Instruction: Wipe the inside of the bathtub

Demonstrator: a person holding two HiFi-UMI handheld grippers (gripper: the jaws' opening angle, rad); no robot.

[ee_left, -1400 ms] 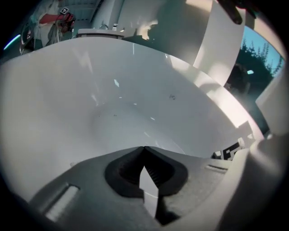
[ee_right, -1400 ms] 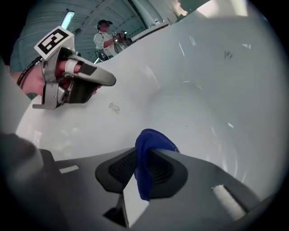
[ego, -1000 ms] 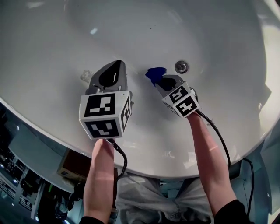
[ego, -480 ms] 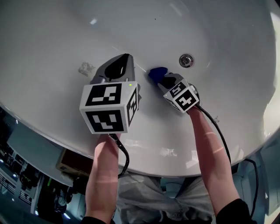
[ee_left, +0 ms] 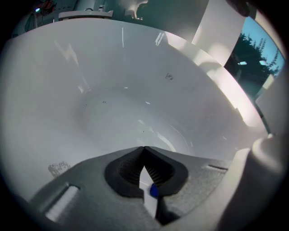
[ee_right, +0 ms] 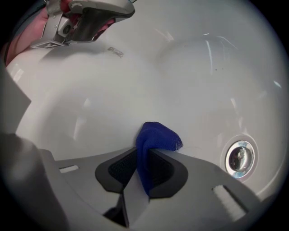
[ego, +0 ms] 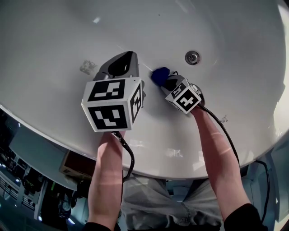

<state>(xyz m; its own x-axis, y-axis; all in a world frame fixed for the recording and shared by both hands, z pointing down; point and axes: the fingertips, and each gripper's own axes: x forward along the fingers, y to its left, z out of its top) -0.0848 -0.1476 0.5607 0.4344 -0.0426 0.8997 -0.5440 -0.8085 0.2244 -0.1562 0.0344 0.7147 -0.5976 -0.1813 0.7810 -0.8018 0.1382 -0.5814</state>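
A white bathtub fills the head view. My right gripper is shut on a small blue cloth, which bulges past the jaw tips and presses on the tub's inner wall, left of the chrome drain. My left gripper hovers just left of it, above the tub's wall, jaws closed tip to tip with nothing held. In the right gripper view the drain sits to the right and the left gripper shows at top left.
A small patch of residue marks the tub wall left of the left gripper, also seen as a speck patch. The tub's rim curves below my arms; cables trail from both grippers. Clutter lies on the floor beyond the rim.
The right gripper with the blue cloth has slid a little left along the tub wall, away from the drain. The left gripper rose slightly toward the camera.
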